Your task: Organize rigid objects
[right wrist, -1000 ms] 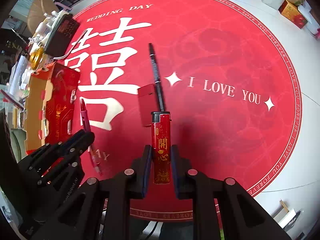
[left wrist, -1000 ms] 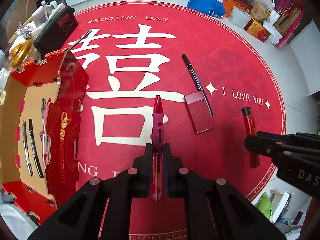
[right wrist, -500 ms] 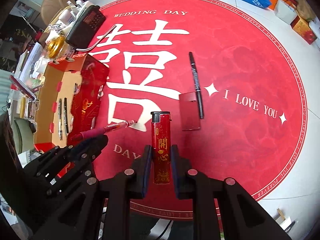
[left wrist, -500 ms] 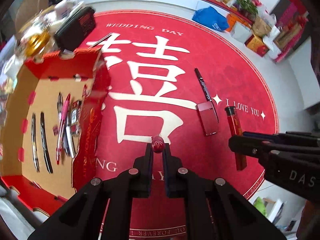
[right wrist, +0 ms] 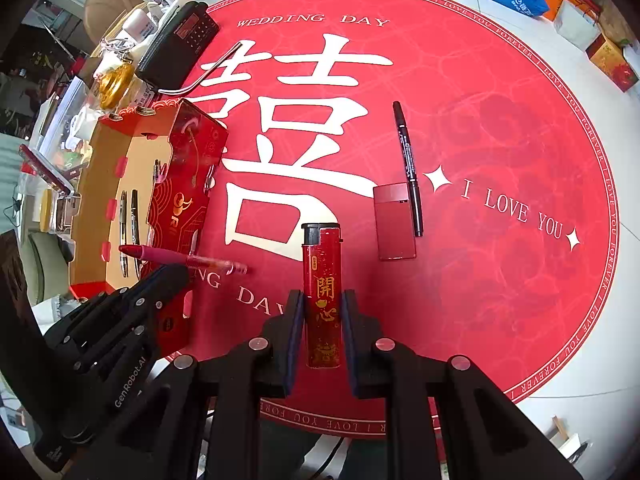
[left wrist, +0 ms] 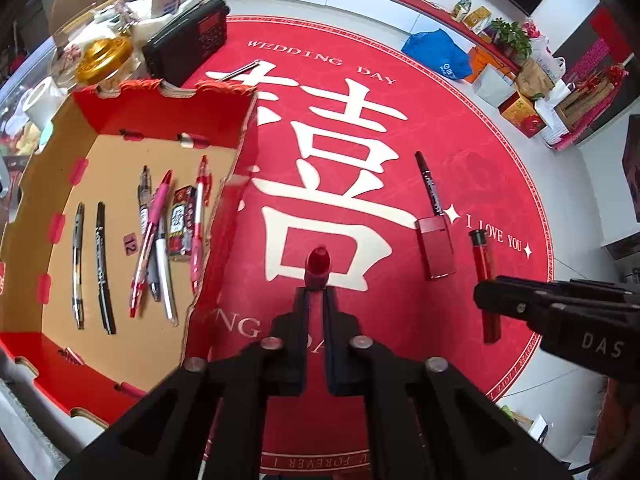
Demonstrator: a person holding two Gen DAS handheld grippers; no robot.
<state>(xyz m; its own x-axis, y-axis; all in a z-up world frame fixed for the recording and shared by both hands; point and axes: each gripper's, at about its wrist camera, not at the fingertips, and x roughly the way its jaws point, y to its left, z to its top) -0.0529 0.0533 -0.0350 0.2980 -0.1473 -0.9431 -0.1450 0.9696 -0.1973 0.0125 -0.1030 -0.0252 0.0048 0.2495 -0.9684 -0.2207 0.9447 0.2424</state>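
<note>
- The left gripper (left wrist: 316, 296) has its fingers clamped on a red pen (right wrist: 180, 258), seen end-on from its own camera, held in the air just beside the near wall of the box (left wrist: 36, 200)
- The right gripper (right wrist: 320, 312) is pinched around a red lighter (right wrist: 322, 292), upright between the pads, black cap forward
- Inside the cardboard box lie several pens (left wrist: 154, 236) side by side, plus a small red pack (left wrist: 180, 222)
- On the round red mat (right wrist: 500, 120) a black marker (right wrist: 408, 164) lies touching a flat red case (right wrist: 394, 222)
- A black radio (left wrist: 188, 42) sits beyond the box
</note>
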